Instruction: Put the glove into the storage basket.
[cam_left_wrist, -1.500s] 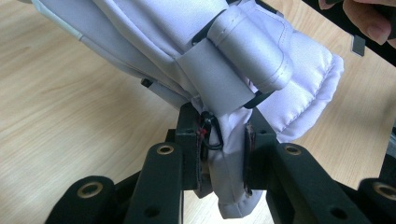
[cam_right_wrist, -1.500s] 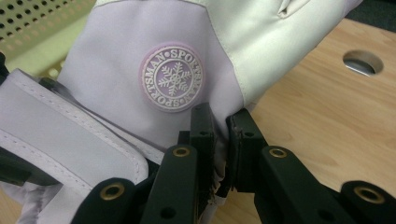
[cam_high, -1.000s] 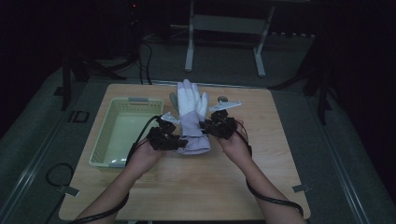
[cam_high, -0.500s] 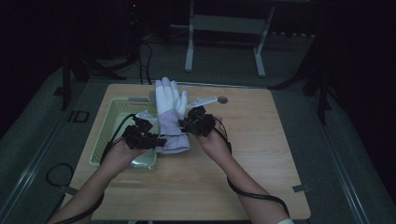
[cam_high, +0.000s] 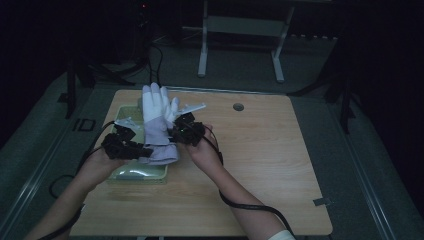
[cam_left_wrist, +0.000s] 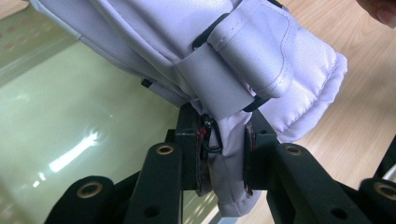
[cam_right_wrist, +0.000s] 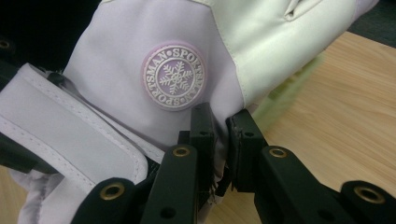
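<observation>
Care means keeping both the left gripper (cam_high: 131, 148) and right gripper (cam_high: 181, 131) clamped on the padded lilac-and-white ski glove (cam_high: 157, 122), level above the pale green plastic tray (cam_high: 131, 173).

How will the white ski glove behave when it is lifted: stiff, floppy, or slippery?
The ski glove is probably soft but padded: its cuff bunches between the left gripper. Its fingers stay spread, so likely only mildly floppy. The smooth fabric may slip, though the right gripper pinches it firmly.

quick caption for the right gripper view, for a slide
Right gripper fingers pinch the cuff edge of a pale lilac ski glove, snowflake badge facing the camera, above the wooden table.
</observation>
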